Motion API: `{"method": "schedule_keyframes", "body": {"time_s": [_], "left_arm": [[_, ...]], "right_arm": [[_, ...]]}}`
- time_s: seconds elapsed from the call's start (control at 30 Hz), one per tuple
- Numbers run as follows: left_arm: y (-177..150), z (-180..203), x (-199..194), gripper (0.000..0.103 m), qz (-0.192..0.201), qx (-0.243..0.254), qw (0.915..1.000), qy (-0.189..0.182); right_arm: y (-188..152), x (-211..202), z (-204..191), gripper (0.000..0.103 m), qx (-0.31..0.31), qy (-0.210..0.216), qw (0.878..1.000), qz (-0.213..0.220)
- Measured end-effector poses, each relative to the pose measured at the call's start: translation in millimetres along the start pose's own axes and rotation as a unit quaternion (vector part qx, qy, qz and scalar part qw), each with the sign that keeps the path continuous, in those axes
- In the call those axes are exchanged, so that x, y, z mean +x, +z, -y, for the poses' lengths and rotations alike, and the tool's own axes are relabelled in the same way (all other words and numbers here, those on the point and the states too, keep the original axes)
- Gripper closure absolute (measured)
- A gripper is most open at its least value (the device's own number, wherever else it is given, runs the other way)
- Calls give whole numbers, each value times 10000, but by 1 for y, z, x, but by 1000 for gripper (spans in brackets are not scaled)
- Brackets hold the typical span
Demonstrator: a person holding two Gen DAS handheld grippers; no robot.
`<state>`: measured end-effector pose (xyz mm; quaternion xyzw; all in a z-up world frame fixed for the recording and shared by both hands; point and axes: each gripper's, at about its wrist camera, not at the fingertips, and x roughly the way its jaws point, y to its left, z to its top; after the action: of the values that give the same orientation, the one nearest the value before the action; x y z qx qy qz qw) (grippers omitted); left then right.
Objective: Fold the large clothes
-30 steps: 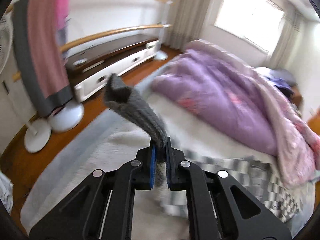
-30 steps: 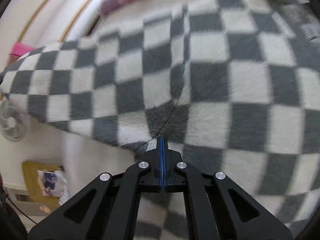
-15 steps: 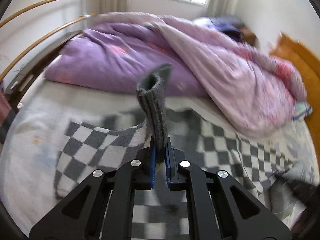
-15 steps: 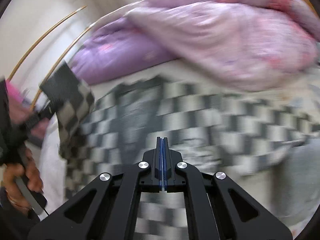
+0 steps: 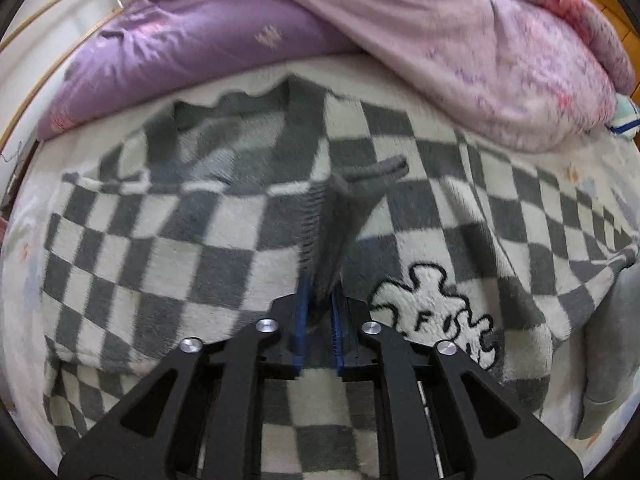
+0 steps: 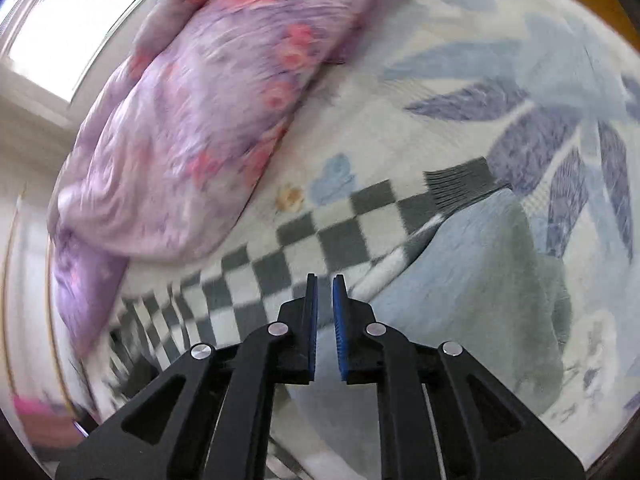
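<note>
- Pinching the grey ribbed cuff (image 5: 320, 216), the left tongs (image 5: 320, 300) hold a sleeve over the checkered sweater (image 5: 180, 248), which is spread on the bed (image 6: 500, 60).
- Right tongs (image 6: 325, 300) are slightly parted and empty, near the other cuff (image 6: 460, 184).
- Risk: early release bunches the sleeve crookedly; the pink quilt (image 5: 460, 48) crowds the fold.

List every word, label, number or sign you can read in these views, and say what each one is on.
"F": the one fairly clear letter-like mark, inside the black-outlined white patch on the checkered sweater.
Other black marks in that patch: too blurred and distorted to read.
Pink quilt and floral bedsheet: patterns only, no text.
Nothing legible on the left hand-held gripper, which clamps the sweater's grey ribbed cuff.
</note>
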<state>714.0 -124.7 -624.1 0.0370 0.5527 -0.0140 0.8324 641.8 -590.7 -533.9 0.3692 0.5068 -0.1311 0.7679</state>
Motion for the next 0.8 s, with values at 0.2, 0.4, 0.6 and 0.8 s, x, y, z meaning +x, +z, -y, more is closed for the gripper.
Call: {"method": "schedule_keyframes", "body": {"time_s": [0.2, 0.4, 0.6, 0.8], "left_arm": [[-4, 22, 2, 51, -235, 243, 9980, -539], [-3, 9, -25, 46, 113, -267, 9964, -791], [-2, -31, -15, 41, -8, -785, 9963, -349], [-12, -47, 19, 41, -473, -842, 9953, -125]], "right_arm": [[27, 31, 22, 57, 543, -650, 9939, -703], [35, 54, 25, 57, 751, -842, 9903, -810], [36, 67, 32, 57, 799, -1245, 9837, -1020], [25, 75, 45, 56, 999, -1318, 9820, -916]]}}
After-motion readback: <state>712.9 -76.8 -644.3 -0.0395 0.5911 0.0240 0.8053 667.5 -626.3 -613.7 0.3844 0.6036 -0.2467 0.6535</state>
